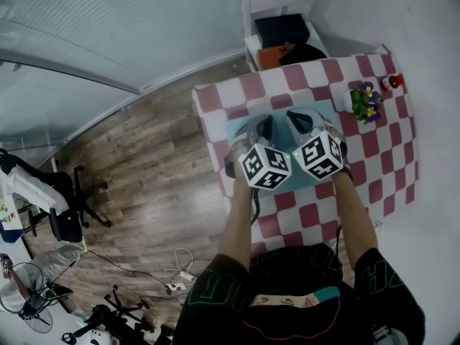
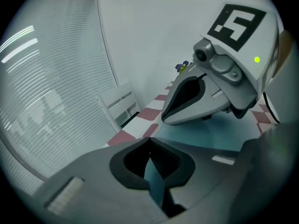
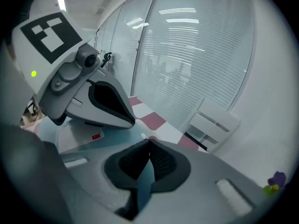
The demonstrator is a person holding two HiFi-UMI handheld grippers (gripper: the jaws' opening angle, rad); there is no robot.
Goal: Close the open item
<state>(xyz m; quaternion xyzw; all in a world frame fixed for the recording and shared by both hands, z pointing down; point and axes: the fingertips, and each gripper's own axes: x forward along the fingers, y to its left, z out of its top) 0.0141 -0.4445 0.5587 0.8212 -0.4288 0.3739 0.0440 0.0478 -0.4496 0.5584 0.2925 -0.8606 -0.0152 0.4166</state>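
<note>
A flat light-blue item (image 1: 236, 130) lies on the red-and-white checked table (image 1: 376, 157), mostly hidden in the head view by both grippers. My left gripper (image 1: 267, 122) and right gripper (image 1: 292, 116) hover side by side just above it, tips pointing away from me. In the left gripper view, the left gripper (image 2: 149, 143) has its jaws together with nothing visible between them, the blue item (image 2: 219, 133) beneath and the right gripper (image 2: 196, 101) just ahead. The right gripper (image 3: 149, 143) is likewise shut. Beyond it are the left gripper (image 3: 100, 104) and the blue item (image 3: 51, 134), which carries a white label.
A small pot of yellow and purple flowers (image 1: 366, 103) and a red object (image 1: 394, 82) stand at the table's far right. A white chair (image 1: 249, 43) carrying a black bag (image 1: 282, 29) stands behind the table. Wooden floor with an office chair (image 1: 68, 214) and cables lies to the left.
</note>
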